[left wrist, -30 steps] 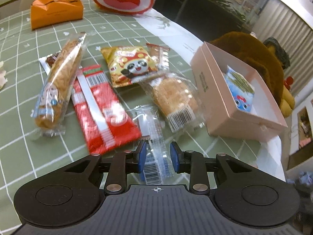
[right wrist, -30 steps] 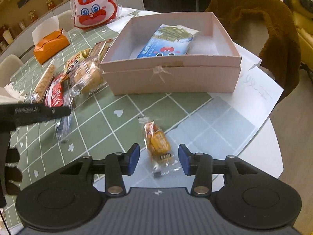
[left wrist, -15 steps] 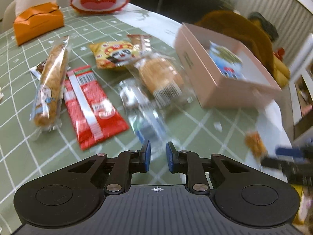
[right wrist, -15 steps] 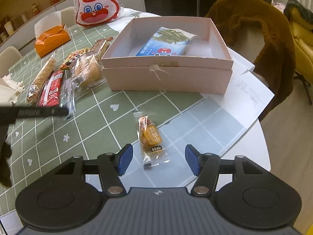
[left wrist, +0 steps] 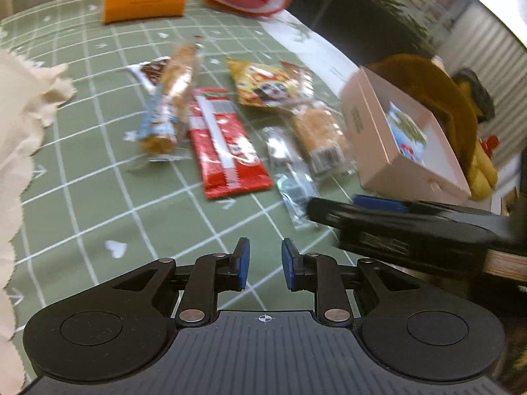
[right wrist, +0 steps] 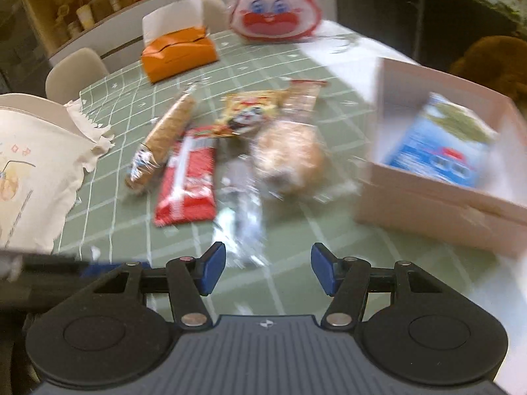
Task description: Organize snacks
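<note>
A: Snacks lie in a loose cluster on the green checked tablecloth (left wrist: 82, 177): a long bread stick in clear wrap (left wrist: 168, 112), a red wafer bar (left wrist: 224, 144) just beside it, a yellow panda packet (left wrist: 263, 89) behind, a wrapped bun (left wrist: 321, 131) and a small clear sachet (left wrist: 290, 177) nearest the pink box (left wrist: 378, 138).

B: And inside the box?

A: 1 blue packet (right wrist: 441, 144) lies flat on its floor. The box stands at the right of the cluster, open at the top.

B: What about the left gripper (left wrist: 265, 263)?

A: Its jaws stand a narrow gap apart and are opening, with nothing between the blue pads; only tablecloth shows under them.

B: The right gripper (right wrist: 268, 271)?

A: Its jaws stand roughly half apart and empty. In its own view the clear sachet (right wrist: 240, 217) lies just ahead of the fingertips, not between them, though that picture is blurred. From the left wrist view the same gripper (left wrist: 378, 210) reaches in from the right, just beside the sachet and in front of the box.

B: Anything else on the table?

A: An orange tissue pack (right wrist: 179, 52) and a rabbit-faced bag (right wrist: 275, 6) at the far edge, well apart from the snacks, and a cream cloth bag (right wrist: 29, 171) at the left.
</note>
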`<state>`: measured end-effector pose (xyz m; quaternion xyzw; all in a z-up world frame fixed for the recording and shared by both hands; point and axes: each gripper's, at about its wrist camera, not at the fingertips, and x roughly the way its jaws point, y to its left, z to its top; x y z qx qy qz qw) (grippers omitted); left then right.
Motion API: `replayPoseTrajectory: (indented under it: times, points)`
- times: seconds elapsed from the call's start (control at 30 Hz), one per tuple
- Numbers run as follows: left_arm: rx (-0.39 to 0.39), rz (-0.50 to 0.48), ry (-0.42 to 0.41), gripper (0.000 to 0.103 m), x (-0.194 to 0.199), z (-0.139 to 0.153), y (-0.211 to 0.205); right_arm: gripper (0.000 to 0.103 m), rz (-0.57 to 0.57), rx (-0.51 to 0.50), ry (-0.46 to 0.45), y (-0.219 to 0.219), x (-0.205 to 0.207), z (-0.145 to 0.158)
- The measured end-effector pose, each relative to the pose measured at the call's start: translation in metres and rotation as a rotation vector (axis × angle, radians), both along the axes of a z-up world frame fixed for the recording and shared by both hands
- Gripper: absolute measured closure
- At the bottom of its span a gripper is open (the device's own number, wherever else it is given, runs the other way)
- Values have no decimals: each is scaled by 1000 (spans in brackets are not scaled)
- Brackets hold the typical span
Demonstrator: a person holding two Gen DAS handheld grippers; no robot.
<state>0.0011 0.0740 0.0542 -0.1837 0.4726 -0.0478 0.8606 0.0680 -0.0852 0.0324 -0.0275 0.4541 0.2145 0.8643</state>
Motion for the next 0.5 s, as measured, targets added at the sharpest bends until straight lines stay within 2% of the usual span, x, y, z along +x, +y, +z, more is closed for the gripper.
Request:
replayPoseTrajectory:
  times: [0.1,0.23,0.3,0.37,0.5]
  points:
    - [-17,37,-2,78,-4,4,12,52,17,-37,14,26,10,-8]
    - [-44,61,1,78,-6,6,21,81,3,-107,10,35,9,-9]
    - [-51,51,4,78,-4,3,20,86,-8,-87,31,26,2,-8]
    - [-63,35,7,78,-4,2,16,98,-37,-87,55,11,-10,-7]
    - [-102,-14,5,78,0,-3,-1,98,-92,-46,101,-19,-48,-10]
